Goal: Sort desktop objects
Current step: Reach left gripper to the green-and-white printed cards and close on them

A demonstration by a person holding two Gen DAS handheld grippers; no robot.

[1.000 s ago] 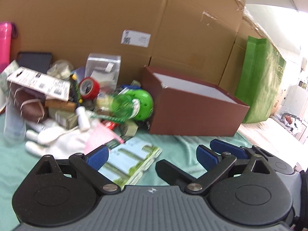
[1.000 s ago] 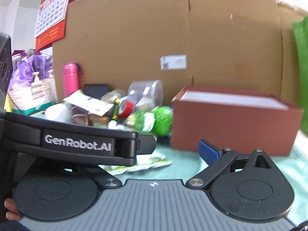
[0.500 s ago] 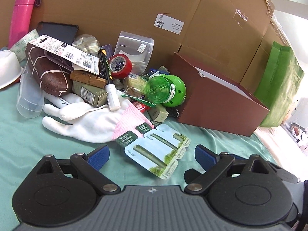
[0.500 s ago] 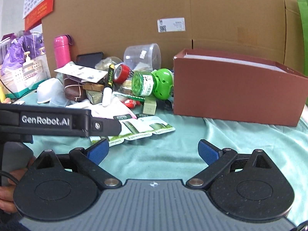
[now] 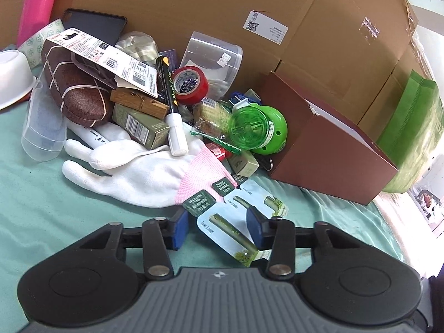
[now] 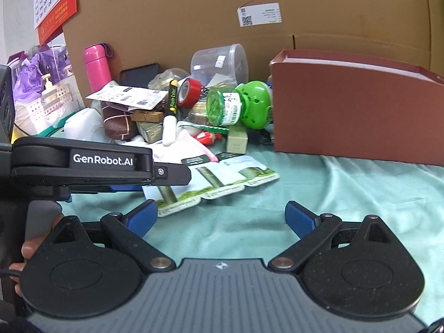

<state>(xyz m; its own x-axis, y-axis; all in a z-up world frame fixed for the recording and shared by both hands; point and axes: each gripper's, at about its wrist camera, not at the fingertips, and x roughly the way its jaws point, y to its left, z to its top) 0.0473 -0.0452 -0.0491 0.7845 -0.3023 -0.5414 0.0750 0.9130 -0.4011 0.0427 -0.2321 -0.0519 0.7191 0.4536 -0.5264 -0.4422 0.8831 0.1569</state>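
A heap of small objects lay on the cloth-covered bench (image 5: 33, 208) against a large cardboard carton (image 5: 194, 8), with an open box (image 5: 327, 144) standing to the heap's right. At the front of the heap a glove (image 5: 133, 172) lay flat, a marker pen (image 5: 170, 94) resting across it, a roll of tape (image 5: 191, 84) behind the pen and a round jar (image 5: 255, 130) on its side to the right. A strip of sachets (image 5: 230, 222) lay nearest, between the left claw's (image 5: 219, 227) fingers.
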